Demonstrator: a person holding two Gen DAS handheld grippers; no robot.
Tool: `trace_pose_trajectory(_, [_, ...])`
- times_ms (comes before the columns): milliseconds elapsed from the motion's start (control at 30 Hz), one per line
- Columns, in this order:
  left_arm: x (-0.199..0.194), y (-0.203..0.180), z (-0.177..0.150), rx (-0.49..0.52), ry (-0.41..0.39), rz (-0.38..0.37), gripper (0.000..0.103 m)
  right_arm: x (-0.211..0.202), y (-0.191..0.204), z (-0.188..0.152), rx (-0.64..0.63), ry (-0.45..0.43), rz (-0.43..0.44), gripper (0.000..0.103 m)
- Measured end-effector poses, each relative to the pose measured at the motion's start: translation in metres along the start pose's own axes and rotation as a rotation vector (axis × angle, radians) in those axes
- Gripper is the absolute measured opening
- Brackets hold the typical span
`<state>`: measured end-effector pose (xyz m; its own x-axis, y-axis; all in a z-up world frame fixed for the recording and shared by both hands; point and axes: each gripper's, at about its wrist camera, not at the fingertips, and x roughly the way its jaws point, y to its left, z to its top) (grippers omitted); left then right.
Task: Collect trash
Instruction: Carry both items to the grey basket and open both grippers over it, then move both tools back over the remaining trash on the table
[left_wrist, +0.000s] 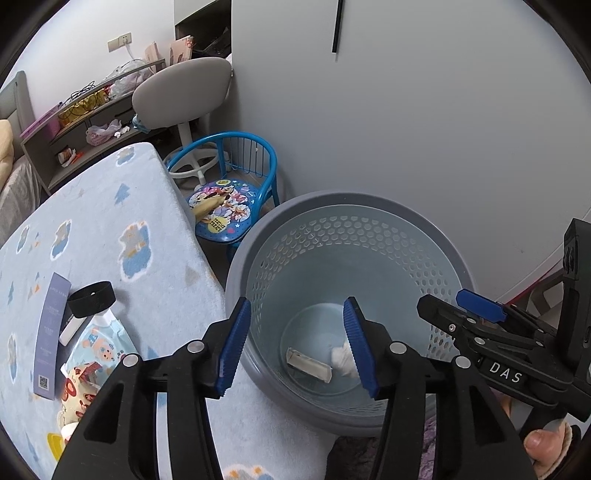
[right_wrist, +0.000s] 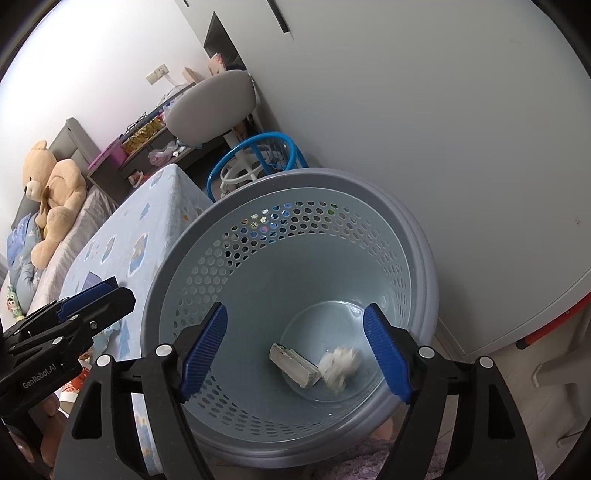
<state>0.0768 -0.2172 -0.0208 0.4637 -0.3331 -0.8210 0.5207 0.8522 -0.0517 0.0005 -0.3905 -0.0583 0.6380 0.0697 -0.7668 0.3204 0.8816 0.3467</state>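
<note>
Over the grey perforated waste basket (right_wrist: 207, 236): left gripper (left_wrist: 295, 343) and right gripper (right_wrist: 295, 350), both pointed down into it, jaws spread and nothing between the blue pads. At the basket's bottom: a small off-white box (right_wrist: 293, 365) lying flat, with a crumpled white tissue (right_wrist: 340, 363) touching it. Beside the basket, on the cloud-print bedsheet (left_wrist: 110, 229): a black band (left_wrist: 90, 298), a lilac carton (left_wrist: 51, 336) and printed wrappers (left_wrist: 96, 350).
</note>
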Motion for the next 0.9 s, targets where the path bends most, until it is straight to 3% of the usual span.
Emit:
trace_pose_trajectory(633, [-0.007, 0.006, -0.006, -0.041, -0.009, 0.043, 0.067, -0.004, 0.001, -0.001, -0.021, -0.009, -0.015, 0.083])
trace_pose_trajectory(900, [-0.021, 0.017, -0.012, -0.070, -0.043, 0.076, 0.068, -0.003, 0.003, -0.004, -0.038, -0.004, -0.025, 0.087])
